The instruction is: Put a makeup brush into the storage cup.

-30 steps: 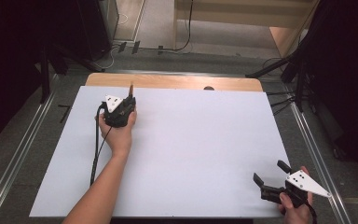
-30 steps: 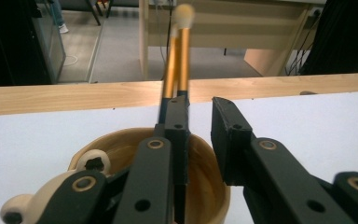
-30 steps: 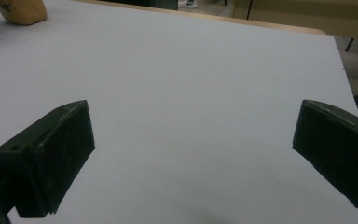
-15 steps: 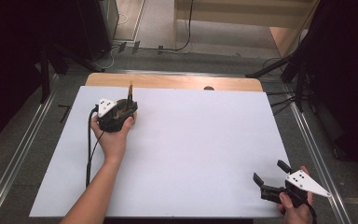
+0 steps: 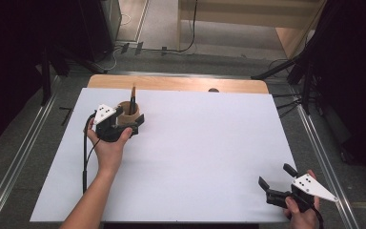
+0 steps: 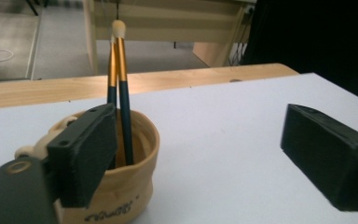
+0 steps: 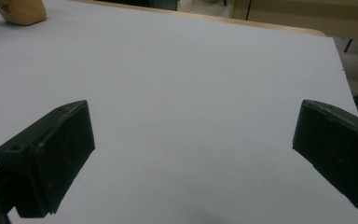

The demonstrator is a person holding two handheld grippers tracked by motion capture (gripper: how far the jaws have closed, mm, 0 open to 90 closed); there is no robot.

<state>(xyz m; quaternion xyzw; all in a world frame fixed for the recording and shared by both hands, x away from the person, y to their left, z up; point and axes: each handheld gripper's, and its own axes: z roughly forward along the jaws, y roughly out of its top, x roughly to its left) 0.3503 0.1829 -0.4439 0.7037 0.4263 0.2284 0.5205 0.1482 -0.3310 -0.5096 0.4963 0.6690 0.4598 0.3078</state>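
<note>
Left hand-held gripper (image 5: 134,121) opened, leaving brushes (image 5: 133,99) (upright).

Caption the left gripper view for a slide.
Left gripper, fingers open, beside a tan cup holding two teal brushes.

a tan wooden cup (image 6: 121,186) stands upright just ahead of the left gripper (image 5: 132,123), beside its left jaw, with two teal-and-gold brushes (image 6: 121,93) standing inside, bristles up.
</note>
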